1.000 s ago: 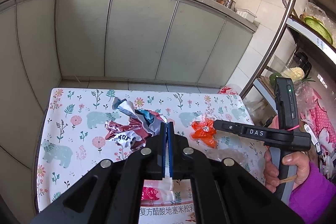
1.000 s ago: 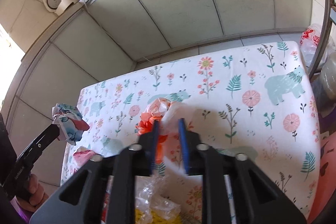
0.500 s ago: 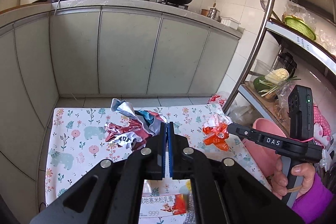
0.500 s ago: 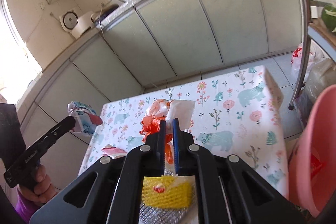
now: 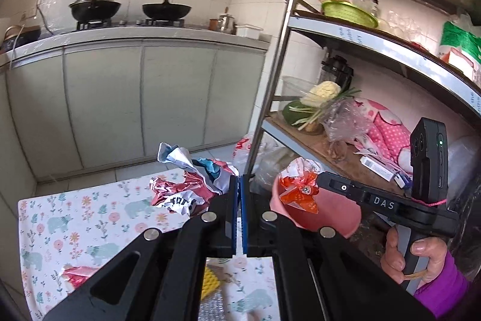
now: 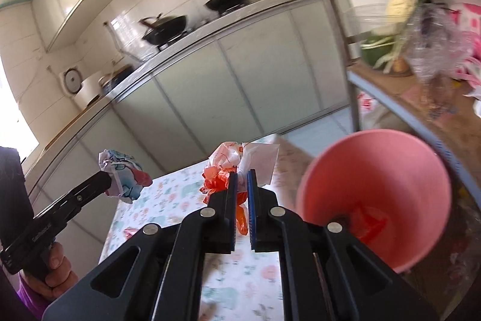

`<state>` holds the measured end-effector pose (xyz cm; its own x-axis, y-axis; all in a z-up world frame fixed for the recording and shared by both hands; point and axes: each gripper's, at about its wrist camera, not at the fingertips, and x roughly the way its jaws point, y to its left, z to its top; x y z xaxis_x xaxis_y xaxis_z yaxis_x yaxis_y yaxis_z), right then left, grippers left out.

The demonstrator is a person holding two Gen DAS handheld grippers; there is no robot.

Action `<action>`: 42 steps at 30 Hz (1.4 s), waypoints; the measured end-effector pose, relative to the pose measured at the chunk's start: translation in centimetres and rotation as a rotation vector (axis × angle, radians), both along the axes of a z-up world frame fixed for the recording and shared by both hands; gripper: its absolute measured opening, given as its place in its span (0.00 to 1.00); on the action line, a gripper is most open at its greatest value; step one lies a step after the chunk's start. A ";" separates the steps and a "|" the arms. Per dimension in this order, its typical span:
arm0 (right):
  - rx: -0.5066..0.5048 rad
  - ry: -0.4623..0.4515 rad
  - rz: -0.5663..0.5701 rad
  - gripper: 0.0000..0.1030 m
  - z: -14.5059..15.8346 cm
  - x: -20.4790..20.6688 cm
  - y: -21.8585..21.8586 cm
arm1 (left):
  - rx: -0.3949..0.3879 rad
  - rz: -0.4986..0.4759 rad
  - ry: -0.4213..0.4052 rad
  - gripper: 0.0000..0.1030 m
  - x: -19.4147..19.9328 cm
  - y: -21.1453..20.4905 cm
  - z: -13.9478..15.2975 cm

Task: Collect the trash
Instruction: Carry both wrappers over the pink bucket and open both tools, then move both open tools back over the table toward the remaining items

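Orange wrapper (image 6: 224, 182) pinched between jaws

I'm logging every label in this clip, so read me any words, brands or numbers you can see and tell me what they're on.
"DAS": white letters on the arm of the right gripper.
Crumpled red and white wrapper in the left gripper: dark print, too creased to read.
Orange wrapper, shelf edge strip, small box, left gripper's side lettering: too small or blurred.
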<state>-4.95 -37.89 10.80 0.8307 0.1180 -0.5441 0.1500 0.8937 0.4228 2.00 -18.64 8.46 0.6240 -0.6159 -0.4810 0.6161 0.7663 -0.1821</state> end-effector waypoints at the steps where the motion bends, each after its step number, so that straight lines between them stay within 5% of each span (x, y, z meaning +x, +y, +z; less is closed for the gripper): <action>1: -0.006 0.005 -0.030 0.07 -0.2 -0.6 -0.8 | 0.005 -0.031 -0.006 0.01 -0.3 -1.3 0.0; 9: -0.012 0.047 -0.199 0.07 -2.5 -3.7 -6.1 | 0.048 -0.234 0.000 0.01 -1.5 -10.8 -1.7; 19: 0.002 0.106 -0.258 0.07 -5.4 -4.1 -8.2 | 0.160 -0.335 0.077 0.01 -1.4 -18.0 -6.7; 27: 0.010 0.149 -0.267 0.10 -6.2 -3.6 -8.8 | 0.191 -0.349 0.132 0.11 -0.8 -19.8 -8.2; 29: 0.012 0.154 -0.268 0.22 -6.3 -3.6 -8.8 | 0.181 -0.342 0.136 0.22 -0.7 -19.6 -8.0; 42: 0.000 0.118 -0.240 0.28 -4.4 -4.4 -7.3 | 0.131 -0.309 0.089 0.26 -2.0 -16.4 -4.4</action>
<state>-9.37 -45.20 6.41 0.7656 -0.0747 -0.6390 0.4061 0.8264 0.3900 0.03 -35.04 4.01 0.3702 -0.6984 -0.6125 0.8086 0.5669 -0.1576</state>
